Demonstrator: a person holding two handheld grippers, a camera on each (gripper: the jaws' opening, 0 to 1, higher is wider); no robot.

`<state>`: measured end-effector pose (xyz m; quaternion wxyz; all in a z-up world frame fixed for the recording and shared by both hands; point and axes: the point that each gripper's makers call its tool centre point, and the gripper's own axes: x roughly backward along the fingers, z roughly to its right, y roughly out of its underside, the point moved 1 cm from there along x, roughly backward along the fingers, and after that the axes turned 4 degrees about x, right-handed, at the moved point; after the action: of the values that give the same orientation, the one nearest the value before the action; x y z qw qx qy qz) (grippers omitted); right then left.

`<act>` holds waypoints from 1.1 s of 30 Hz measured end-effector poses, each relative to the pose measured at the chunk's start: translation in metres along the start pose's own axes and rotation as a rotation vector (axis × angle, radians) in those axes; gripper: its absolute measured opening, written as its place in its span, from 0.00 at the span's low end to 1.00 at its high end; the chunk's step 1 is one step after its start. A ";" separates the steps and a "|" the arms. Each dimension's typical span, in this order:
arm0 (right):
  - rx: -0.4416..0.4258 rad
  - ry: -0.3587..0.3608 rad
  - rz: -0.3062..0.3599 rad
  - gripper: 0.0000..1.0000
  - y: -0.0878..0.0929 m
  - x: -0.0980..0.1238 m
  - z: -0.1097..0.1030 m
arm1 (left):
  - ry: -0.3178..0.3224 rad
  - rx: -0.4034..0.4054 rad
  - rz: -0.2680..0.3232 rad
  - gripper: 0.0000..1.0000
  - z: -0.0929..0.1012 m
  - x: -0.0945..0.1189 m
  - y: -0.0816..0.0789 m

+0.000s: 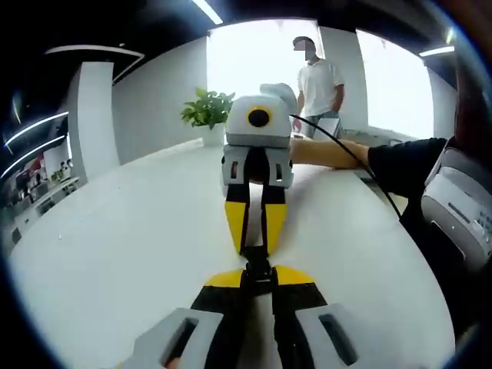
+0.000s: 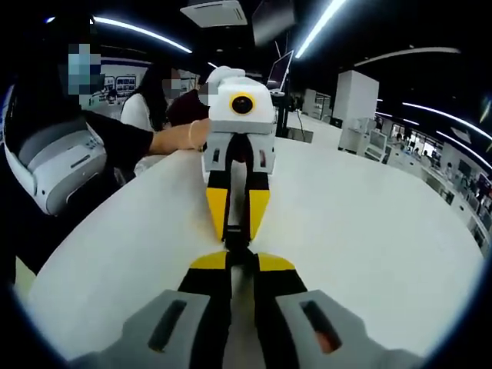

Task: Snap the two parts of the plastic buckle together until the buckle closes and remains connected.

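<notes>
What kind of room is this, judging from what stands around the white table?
Probably an open office or showroom. The long white table bears a potted plant, ceiling strip lights run overhead, and white cabinets stand behind. Both grippers meet tip to tip on a small black buckle.

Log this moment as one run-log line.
left gripper: shut on buckle | right gripper: shut on buckle | grippers tip to tip above white table
</notes>
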<state>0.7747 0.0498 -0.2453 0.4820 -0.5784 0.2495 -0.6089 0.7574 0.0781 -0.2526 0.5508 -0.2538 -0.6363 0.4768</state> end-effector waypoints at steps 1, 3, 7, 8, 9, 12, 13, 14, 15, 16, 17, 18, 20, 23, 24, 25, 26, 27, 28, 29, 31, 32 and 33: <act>-0.001 -0.001 0.001 0.09 0.000 0.000 0.000 | 0.000 -0.001 0.000 0.10 0.000 0.000 0.000; -0.002 -0.002 0.002 0.09 0.000 0.000 0.000 | 0.000 -0.002 0.000 0.10 0.000 0.000 0.000; -0.024 -0.024 0.017 0.09 -0.003 -0.009 -0.004 | 0.019 0.001 0.004 0.10 0.005 -0.002 0.000; -0.024 -0.045 0.021 0.09 -0.006 -0.011 -0.005 | 0.011 -0.009 0.001 0.10 0.005 0.002 -0.001; 0.004 -0.031 0.003 0.09 -0.007 -0.012 0.000 | 0.015 -0.001 0.002 0.10 0.006 0.003 0.000; -0.007 -0.029 0.013 0.09 -0.006 -0.011 0.005 | 0.022 0.016 0.008 0.10 0.006 0.005 0.000; -0.011 -0.028 0.018 0.09 -0.006 -0.011 0.006 | 0.022 0.014 0.008 0.10 0.007 0.005 0.000; -0.014 -0.027 0.022 0.09 -0.006 -0.011 0.006 | 0.022 0.008 0.007 0.11 0.007 0.005 0.000; -0.016 -0.026 0.021 0.09 -0.007 -0.012 0.008 | 0.021 0.007 0.006 0.11 0.007 0.005 -0.001; -0.018 -0.025 0.020 0.09 -0.007 -0.011 0.007 | 0.019 0.003 0.005 0.11 0.007 0.006 -0.001; -0.021 -0.024 0.020 0.09 -0.007 -0.011 0.008 | 0.018 0.001 0.004 0.11 0.006 0.005 -0.001; -0.025 -0.021 0.021 0.10 -0.006 -0.011 0.007 | 0.017 0.001 0.004 0.11 0.006 0.006 -0.001; -0.029 -0.018 0.023 0.10 -0.006 -0.010 0.006 | 0.016 0.001 0.003 0.11 0.005 0.005 -0.001; -0.034 -0.011 0.023 0.10 -0.006 -0.009 0.006 | 0.013 0.001 0.002 0.11 0.005 0.005 -0.001; -0.033 -0.006 0.021 0.10 -0.006 -0.009 0.004 | 0.009 -0.006 -0.001 0.11 0.004 0.004 -0.002; -0.033 -0.004 0.020 0.10 -0.006 -0.009 0.004 | 0.008 -0.008 -0.001 0.11 0.004 0.004 -0.002; -0.033 -0.002 0.019 0.10 -0.006 -0.009 0.004 | 0.005 -0.013 -0.002 0.11 0.004 0.004 -0.002; -0.034 -0.001 0.019 0.10 -0.006 -0.009 0.003 | 0.004 -0.016 -0.004 0.11 0.004 0.003 -0.002; -0.041 0.001 0.022 0.10 -0.006 -0.008 0.002 | 0.002 -0.025 -0.008 0.11 0.004 0.004 -0.001; -0.041 0.002 0.024 0.10 -0.006 -0.008 0.002 | 0.000 -0.029 -0.009 0.11 0.004 0.003 -0.001; -0.042 0.006 0.026 0.10 -0.006 -0.008 0.001 | 0.000 -0.032 -0.010 0.12 0.004 0.003 -0.001; -0.042 0.009 0.027 0.10 -0.006 -0.008 0.000 | 0.000 -0.031 -0.008 0.12 0.003 0.003 -0.001; -0.043 0.012 0.027 0.10 -0.006 -0.008 -0.001 | 0.001 -0.030 -0.008 0.12 0.003 0.002 -0.001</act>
<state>0.7715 0.0586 -0.2439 0.4763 -0.5813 0.2731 -0.6005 0.7541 0.0785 -0.2503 0.5490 -0.2597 -0.6442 0.4650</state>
